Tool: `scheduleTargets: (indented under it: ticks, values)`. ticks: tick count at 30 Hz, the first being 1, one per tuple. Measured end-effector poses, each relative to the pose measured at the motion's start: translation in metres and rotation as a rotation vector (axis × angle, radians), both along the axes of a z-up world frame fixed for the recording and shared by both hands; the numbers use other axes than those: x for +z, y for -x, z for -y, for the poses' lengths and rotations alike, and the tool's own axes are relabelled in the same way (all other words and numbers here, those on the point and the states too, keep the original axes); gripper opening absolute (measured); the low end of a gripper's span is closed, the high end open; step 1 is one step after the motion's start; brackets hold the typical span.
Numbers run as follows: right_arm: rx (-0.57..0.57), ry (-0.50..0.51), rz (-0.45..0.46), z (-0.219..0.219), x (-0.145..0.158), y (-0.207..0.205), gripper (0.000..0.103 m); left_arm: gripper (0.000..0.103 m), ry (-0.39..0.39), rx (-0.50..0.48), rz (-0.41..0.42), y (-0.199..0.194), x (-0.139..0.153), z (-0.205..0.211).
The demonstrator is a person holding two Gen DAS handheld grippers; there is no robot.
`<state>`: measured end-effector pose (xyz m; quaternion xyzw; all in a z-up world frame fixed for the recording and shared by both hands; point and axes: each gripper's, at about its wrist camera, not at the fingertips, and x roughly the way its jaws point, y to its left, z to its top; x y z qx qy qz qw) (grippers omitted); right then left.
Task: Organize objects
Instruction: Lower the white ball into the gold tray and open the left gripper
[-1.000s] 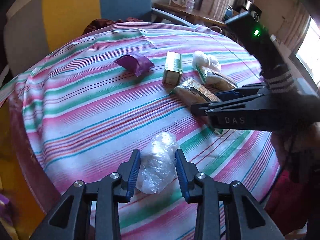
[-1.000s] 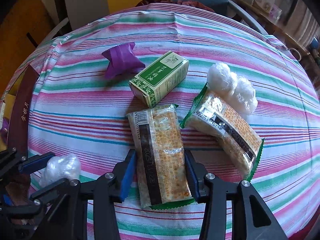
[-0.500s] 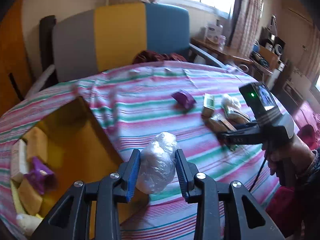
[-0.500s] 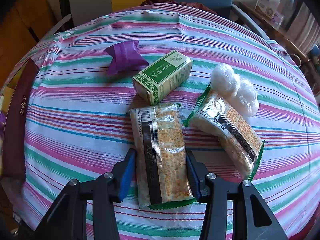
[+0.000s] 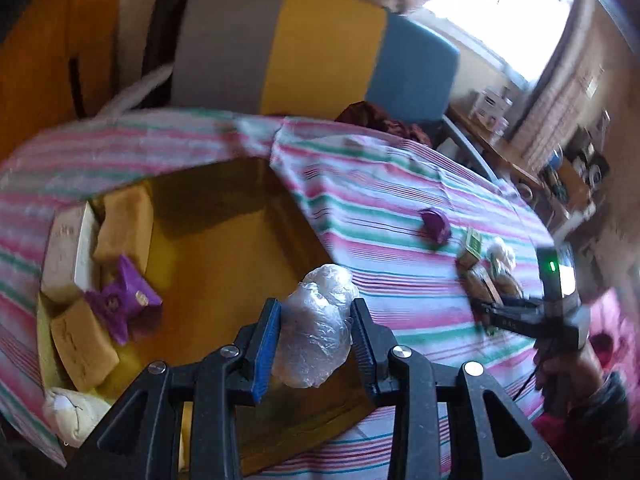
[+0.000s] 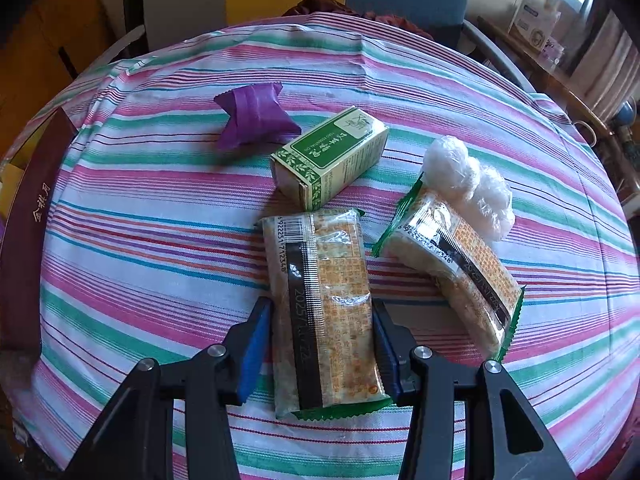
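Both grippers held snacks.
The left gripper [image 5: 314, 344] clamped a plastic-wrapped ball [image 5: 318, 334] above the yellow box [image 5: 224, 280]; the right gripper [image 6: 322, 338] gripped a cracker packet [image 6: 326, 316] on the striped tablecloth [image 6: 140, 240].

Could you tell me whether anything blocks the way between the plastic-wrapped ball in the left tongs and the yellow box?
Nothing visible does: the left tongs hold the wrapped ball right at the open yellow box, whose middle floor is bare.

A chair [image 5: 320, 52] with grey, yellow and blue back panels stands behind the table. Bright daylight floods through a window [image 5: 504, 12] beside patterned curtains [image 5: 556, 104].
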<state>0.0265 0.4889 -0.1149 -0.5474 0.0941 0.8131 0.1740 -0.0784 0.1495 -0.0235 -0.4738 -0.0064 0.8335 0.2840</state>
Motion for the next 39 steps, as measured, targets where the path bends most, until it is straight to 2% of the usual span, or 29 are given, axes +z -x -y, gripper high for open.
scheduleTargets:
  ticks: [1, 4, 9, 13, 18, 20, 23, 29, 32, 36, 39]
  values:
    - [0.000, -0.002, 0.000, 0.001, 0.000, 0.000, 0.048, 0.035, -0.025, 0.038, 0.045, 0.015, -0.004, 0.010]
    - [0.001, -0.004, 0.001, 0.000, 0.000, -0.001, 0.048, 0.035, -0.061, 0.136, 0.108, 0.049, -0.012, 0.035]
    - [0.008, -0.008, 0.005, 0.000, 0.001, 0.000, 0.048, 0.035, -0.075, 0.226, 0.144, 0.090, -0.021, 0.055]
    - [0.016, -0.014, 0.008, 0.000, 0.001, 0.002, 0.048, 0.035, -0.032, 0.266, 0.160, 0.114, -0.034, 0.054]
    - [0.023, -0.018, 0.010, 0.001, 0.002, 0.002, 0.048, 0.036, 0.055, 0.278, 0.106, 0.135, -0.044, 0.038]
    - [0.026, -0.019, 0.010, 0.000, 0.001, 0.005, 0.048, 0.037, 0.113, 0.291, 0.078, 0.147, -0.052, 0.032]
    - [0.025, -0.018, 0.009, 0.000, 0.001, 0.005, 0.048, 0.039, 0.150, 0.283, 0.071, 0.159, -0.061, 0.028]
    - [0.027, -0.017, 0.007, 0.000, 0.000, 0.006, 0.048, 0.051, 0.162, 0.253, 0.046, 0.158, -0.056, 0.023]
    - [0.029, -0.018, 0.008, -0.002, -0.002, 0.009, 0.048, 0.051, 0.160, 0.260, 0.038, 0.152, -0.050, 0.026]
    - [0.030, -0.019, 0.007, -0.003, -0.002, 0.010, 0.048, 0.051, 0.165, 0.252, -0.023, 0.133, -0.027, 0.030]
    - [0.031, -0.023, 0.006, -0.001, -0.001, 0.009, 0.048, 0.051, 0.157, 0.233, -0.095, 0.105, -0.001, 0.035]
